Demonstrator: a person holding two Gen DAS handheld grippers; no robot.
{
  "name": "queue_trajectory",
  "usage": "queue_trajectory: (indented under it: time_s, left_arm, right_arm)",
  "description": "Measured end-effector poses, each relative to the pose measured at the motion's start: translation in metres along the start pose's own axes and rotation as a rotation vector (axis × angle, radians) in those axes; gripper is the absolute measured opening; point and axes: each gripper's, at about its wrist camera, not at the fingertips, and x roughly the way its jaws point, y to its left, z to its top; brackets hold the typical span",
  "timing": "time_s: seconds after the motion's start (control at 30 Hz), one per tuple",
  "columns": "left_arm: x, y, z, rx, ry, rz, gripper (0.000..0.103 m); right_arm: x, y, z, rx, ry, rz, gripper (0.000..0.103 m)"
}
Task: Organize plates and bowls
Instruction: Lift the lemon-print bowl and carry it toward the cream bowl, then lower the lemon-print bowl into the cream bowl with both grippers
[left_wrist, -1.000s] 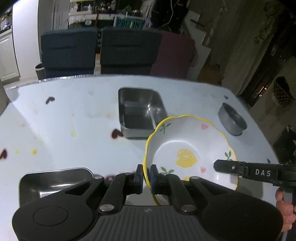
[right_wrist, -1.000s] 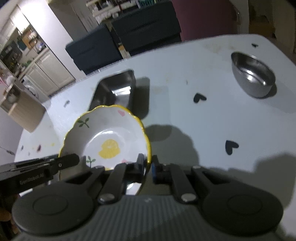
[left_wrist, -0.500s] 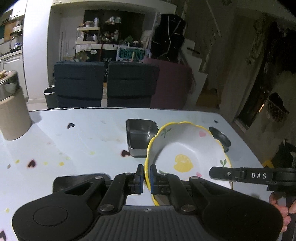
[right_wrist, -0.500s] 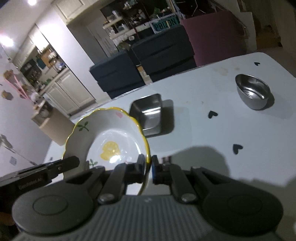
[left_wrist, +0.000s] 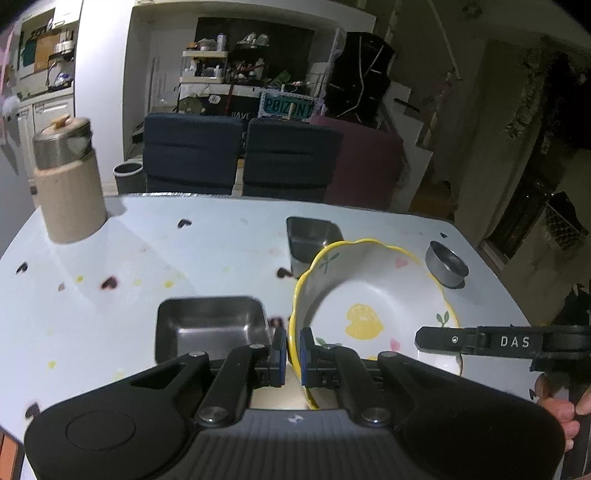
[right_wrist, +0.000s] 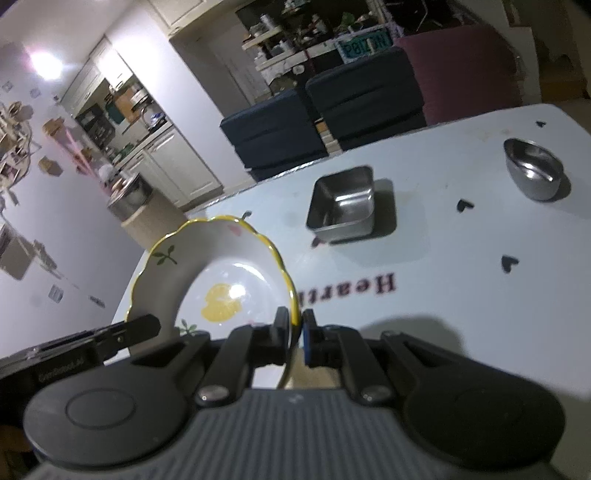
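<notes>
A white bowl with a scalloped yellow rim and a lemon print (left_wrist: 373, 295) (right_wrist: 221, 273) hangs above the table, held from both sides. My left gripper (left_wrist: 293, 356) is shut on its left rim. My right gripper (right_wrist: 295, 332) is shut on its right rim. Each gripper shows in the other's view as a black bar: the right one (left_wrist: 480, 341), the left one (right_wrist: 110, 338). Below sit a square steel tray (left_wrist: 210, 326), a second square steel tray (left_wrist: 312, 236) (right_wrist: 343, 206) further back, and a round steel bowl (left_wrist: 445, 264) (right_wrist: 533, 170) at the right.
The pale blue table (left_wrist: 129, 258) (right_wrist: 461, 295) carries heart stickers and printed lettering. A beige canister with a steel lid (left_wrist: 68, 181) stands at its far left corner. Dark blue chairs (left_wrist: 240, 155) and a maroon one (left_wrist: 365, 162) line the far edge. A hand (left_wrist: 557, 410) grips the right tool.
Both grippers have risen with the bowl and pulled back from the table. The trays and the steel bowl look smaller and further below, and the canister has come into the left wrist view.
</notes>
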Motion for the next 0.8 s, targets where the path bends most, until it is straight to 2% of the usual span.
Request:
queue_trajectory:
  time_s: [0.2, 0.5, 0.8]
  left_arm:
    - [-0.004, 0.009, -0.019, 0.003, 0.042, 0.009, 0.007]
    - [0.011, 0.021, -0.044, -0.009, 0.137, 0.006, 0.007]
    - [0.032, 0.019, -0.058, 0.026, 0.237, 0.023, 0.007]
  right_arm:
    - [0.006, 0.009, -0.02, -0.02, 0.042, 0.003, 0.009]
    - [0.017, 0.014, -0.037, -0.037, 0.134, -0.014, 0.009]
    - [0.03, 0.017, -0.052, -0.077, 0.202, -0.083, 0.009]
